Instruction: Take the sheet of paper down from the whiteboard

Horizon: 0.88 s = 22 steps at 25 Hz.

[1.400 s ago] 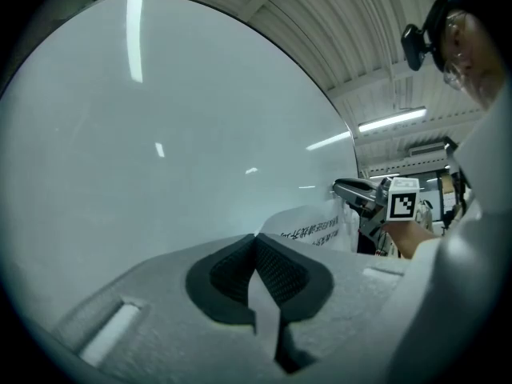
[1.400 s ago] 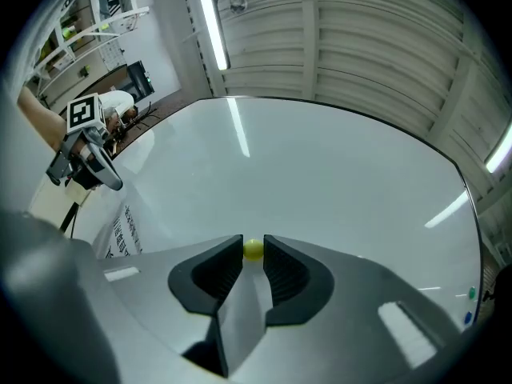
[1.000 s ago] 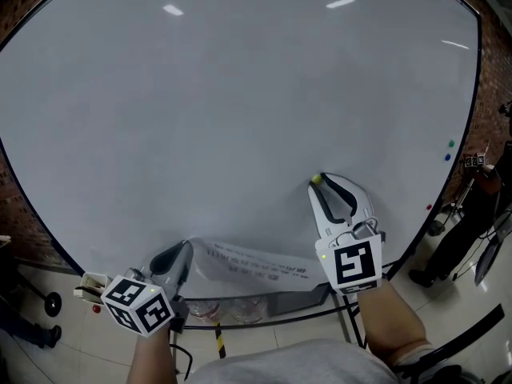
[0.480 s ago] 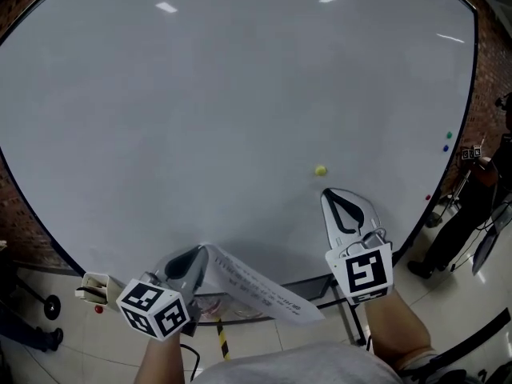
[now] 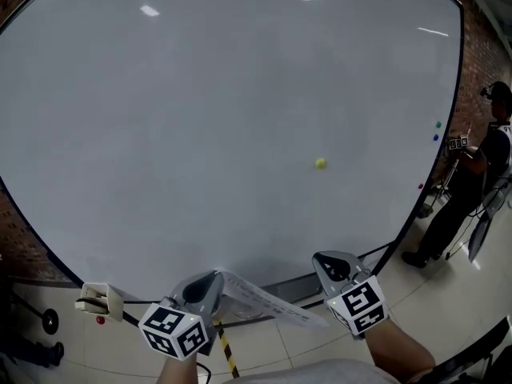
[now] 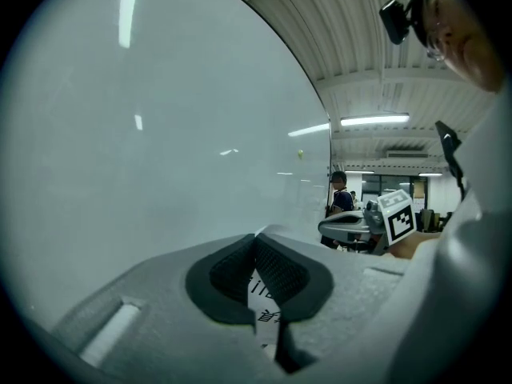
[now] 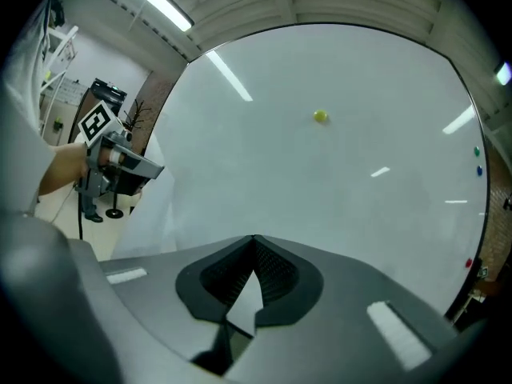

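L gripper (image 5: pixel 208 278) pinches one end of the sheet of paper (image 5: pixel 268 304), which hangs free just below the whiteboard's (image 5: pixel 200 118) bottom edge. R gripper (image 5: pixel 326 261) has its jaws pressed together near the sheet's other end, w/ no clear hold. The sheet's long axis runs from L gripper toward R gripper, sloping down. Risk: w/ only one pinch, the sheet may droop, slip or tear.

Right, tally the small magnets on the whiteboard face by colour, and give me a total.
Yellow magnet: 1
Green magnet: 1
Blue magnet: 1
Red magnet: 1
Total on the whiteboard: 4
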Tool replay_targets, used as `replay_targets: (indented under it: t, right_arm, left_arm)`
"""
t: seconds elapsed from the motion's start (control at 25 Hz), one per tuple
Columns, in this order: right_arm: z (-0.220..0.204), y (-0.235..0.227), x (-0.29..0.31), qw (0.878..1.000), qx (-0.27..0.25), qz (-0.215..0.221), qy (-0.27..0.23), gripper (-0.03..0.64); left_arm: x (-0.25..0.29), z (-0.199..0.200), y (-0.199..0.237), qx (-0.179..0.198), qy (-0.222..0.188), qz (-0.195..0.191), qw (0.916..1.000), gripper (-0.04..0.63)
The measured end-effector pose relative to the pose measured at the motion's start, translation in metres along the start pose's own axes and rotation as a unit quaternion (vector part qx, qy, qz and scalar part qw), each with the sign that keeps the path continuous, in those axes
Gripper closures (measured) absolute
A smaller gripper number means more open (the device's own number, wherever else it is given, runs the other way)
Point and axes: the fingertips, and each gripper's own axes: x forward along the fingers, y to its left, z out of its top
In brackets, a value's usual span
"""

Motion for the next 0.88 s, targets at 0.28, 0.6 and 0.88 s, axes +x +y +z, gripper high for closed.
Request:
replay_targets:
  t: [0.28, 0.6, 0.88]
  right_arm:
    - [-0.013, 0.024, -0.048, 0.999, 0.041, 0.027, -0.007, 0.618]
    - [-0.073, 0.036, -0.198, 0.997, 0.069, 0.025, -0.005, 0.618]
    - [-0.116, 0.056, -0.351, 0.996, 0.078, 0.037, -0.016, 0.618]
  left_arm:
    - [-0.030, -0.013, -0.041, 0.019, 0.000, 0.001, 0.9998, 0.594]
    - [-0.076, -0.063, -0.169, 0.014, 0.003, 0.006, 0.9999, 0.594]
    - [-0.142, -0.108, -0.312, 0.022, 0.011, 0.016, 0.9996, 0.594]
